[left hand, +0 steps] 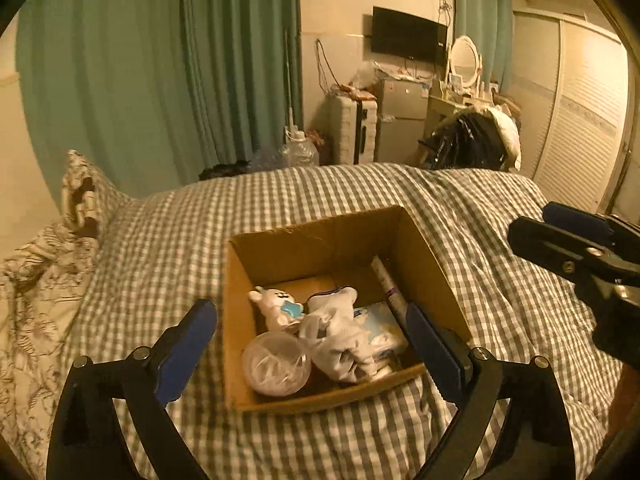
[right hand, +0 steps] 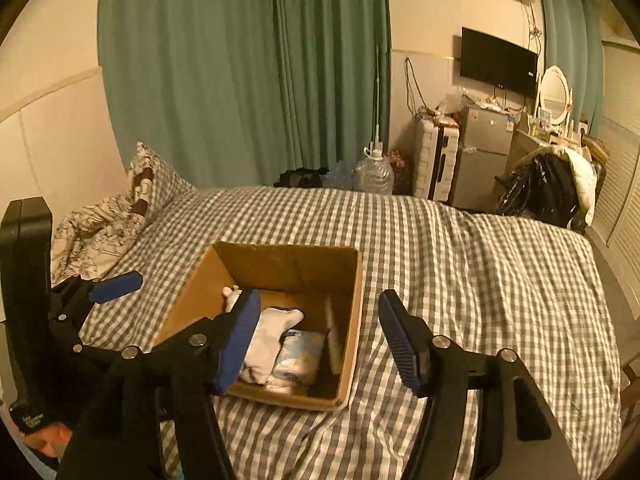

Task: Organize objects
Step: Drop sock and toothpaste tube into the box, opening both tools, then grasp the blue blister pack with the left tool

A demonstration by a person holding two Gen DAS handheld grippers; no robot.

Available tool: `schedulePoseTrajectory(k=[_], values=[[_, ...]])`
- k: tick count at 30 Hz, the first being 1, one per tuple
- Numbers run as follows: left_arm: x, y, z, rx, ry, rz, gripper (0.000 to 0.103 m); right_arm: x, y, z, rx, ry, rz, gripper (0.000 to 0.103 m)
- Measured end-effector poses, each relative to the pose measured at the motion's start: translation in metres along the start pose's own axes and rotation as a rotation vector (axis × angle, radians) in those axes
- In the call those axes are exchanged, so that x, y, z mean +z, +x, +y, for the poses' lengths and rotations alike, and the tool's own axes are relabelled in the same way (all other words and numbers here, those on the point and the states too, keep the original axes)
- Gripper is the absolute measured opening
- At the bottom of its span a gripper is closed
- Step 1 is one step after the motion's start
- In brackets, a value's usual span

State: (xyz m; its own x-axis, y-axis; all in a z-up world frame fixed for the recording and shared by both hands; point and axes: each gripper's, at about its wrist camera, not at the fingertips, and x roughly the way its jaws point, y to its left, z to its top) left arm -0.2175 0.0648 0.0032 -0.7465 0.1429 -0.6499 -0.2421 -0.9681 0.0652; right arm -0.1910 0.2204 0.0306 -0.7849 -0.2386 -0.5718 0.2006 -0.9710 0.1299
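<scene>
An open cardboard box [left hand: 420,248] sits on the checked bedspread; it also shows in the right wrist view [right hand: 356,300]. Inside lie a white rabbit toy [left hand: 276,304], a white cloth bundle [left hand: 340,340], a clear round tub [left hand: 276,364], a pale blue packet [left hand: 380,320] and a rolled tube [left hand: 388,288]. My left gripper [left hand: 310,340] is open and empty, its fingers either side of the box's near end. My right gripper [right hand: 318,332] is open and empty above the box's right wall. It also shows at the right of the left wrist view [left hand: 560,236].
A patterned pillow [right hand: 104,224] lies at the bed's head on the left. Beyond the bed stand a water jug [right hand: 374,174], a white suitcase [right hand: 436,156], a small fridge [right hand: 484,152] and a chair with dark clothes [right hand: 548,188]. Green curtains hang behind.
</scene>
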Motion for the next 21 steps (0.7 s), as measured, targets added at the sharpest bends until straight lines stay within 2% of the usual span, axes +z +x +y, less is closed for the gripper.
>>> schedulePoseTrajectory(k=[7, 11, 21], values=[[-0.021, -0.053, 0.017, 0.021, -0.057, -0.039, 0.101, -0.008, -0.059, 0.021, -0.021, -0.062, -0.032, 0.068], [-0.035, -0.076, 0.022, 0.034, -0.078, -0.052, 0.102, -0.020, -0.084, 0.028, -0.057, -0.070, -0.009, 0.069], [-0.084, -0.105, 0.025, 0.034, -0.140, -0.045, 0.103, -0.063, -0.100, 0.039, -0.089, -0.083, 0.072, 0.071]])
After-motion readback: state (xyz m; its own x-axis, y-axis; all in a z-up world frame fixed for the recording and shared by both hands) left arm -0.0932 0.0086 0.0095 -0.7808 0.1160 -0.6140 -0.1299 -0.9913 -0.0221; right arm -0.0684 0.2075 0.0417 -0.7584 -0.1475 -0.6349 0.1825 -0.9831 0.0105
